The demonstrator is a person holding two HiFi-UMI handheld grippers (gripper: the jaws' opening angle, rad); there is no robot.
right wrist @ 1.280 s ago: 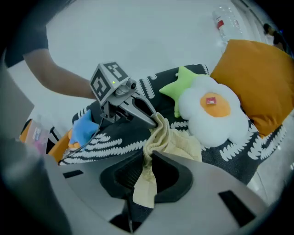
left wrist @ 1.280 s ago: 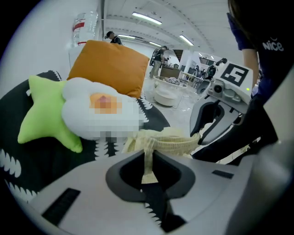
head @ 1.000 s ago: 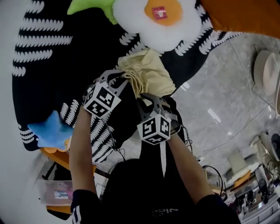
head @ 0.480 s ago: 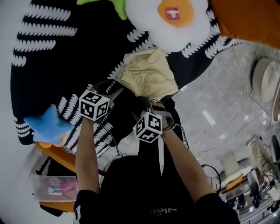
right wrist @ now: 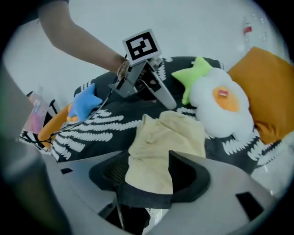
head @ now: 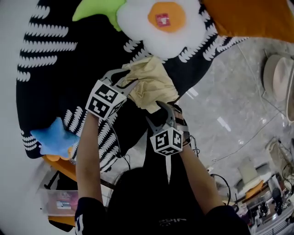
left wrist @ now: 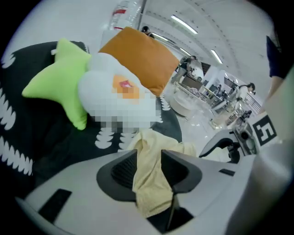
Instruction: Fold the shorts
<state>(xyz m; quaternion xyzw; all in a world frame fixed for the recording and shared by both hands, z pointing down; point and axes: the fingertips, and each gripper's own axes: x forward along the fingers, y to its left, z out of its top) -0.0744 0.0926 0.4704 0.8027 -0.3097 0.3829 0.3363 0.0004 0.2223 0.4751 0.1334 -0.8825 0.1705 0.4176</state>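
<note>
One pair of pale yellow shorts, soft and crumpled into a lumpy bundle, is seen on a black blanket printed with white fern fronds, just below a fried-egg cushion of white and orange plush. The bundle's long axis runs from the egg cushion down toward the person. Two star-shaped plush toys are counted: a green star touching the egg cushion's left side and a blue star well away from it at the blanket's edge. One smooth orange cushion is set to the egg cushion's right.

The left gripper is held at the bundle's left edge; its jaws, just closing, are partly apart with a strip of cloth between them. The right gripper is held at the end farthest from the egg cushion; its jaws, just opening, are spread wide over loose fabric.
</note>
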